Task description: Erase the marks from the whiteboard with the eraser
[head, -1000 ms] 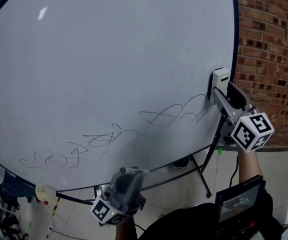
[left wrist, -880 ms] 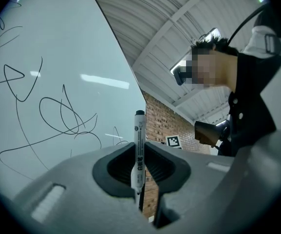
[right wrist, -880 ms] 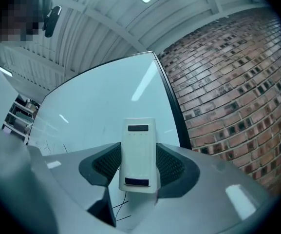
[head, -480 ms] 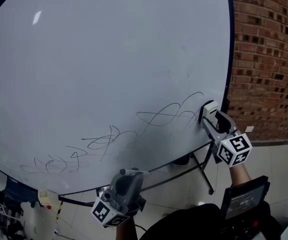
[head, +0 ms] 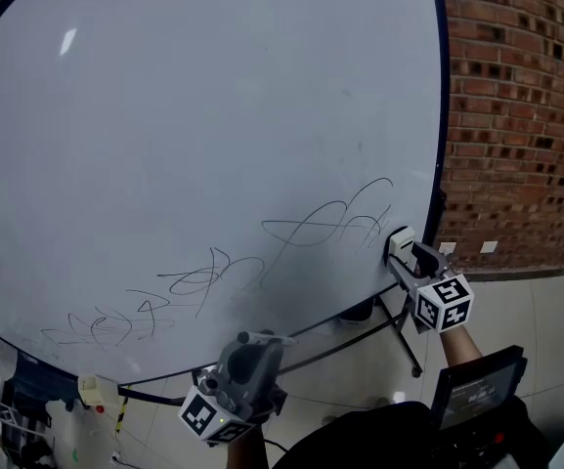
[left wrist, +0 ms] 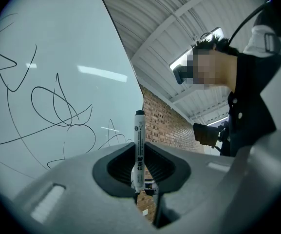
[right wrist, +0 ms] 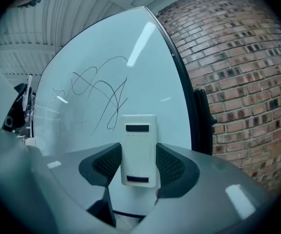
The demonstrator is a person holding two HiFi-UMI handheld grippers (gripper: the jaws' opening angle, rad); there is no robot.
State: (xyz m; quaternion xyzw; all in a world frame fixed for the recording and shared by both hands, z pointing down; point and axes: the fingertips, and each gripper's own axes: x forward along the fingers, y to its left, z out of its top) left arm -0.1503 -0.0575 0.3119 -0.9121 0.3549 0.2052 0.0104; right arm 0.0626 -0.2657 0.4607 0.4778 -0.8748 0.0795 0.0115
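Note:
The whiteboard [head: 203,115] fills the head view, with black scribbled marks [head: 325,225] running from its lower left to its lower right. My right gripper [head: 399,247] is shut on a white eraser [head: 398,242] [right wrist: 139,149] at the board's lower right corner, just right of the marks [right wrist: 101,89]. My left gripper [head: 252,342] hangs below the board's bottom edge, shut on a thin white marker [left wrist: 138,150] with a black cap that stands upright between the jaws. Scribbles [left wrist: 52,106] show on the board in the left gripper view.
A red brick wall [head: 516,115] stands right of the board. The board's black stand legs [head: 394,330] cross below its lower edge over a pale floor. A small black screen [head: 472,389] sits at the person's chest. Clutter lies at the lower left [head: 8,408].
My right gripper has carried the eraser down and leftward along the board's right edge to the lower corner. The left gripper has stayed in place.

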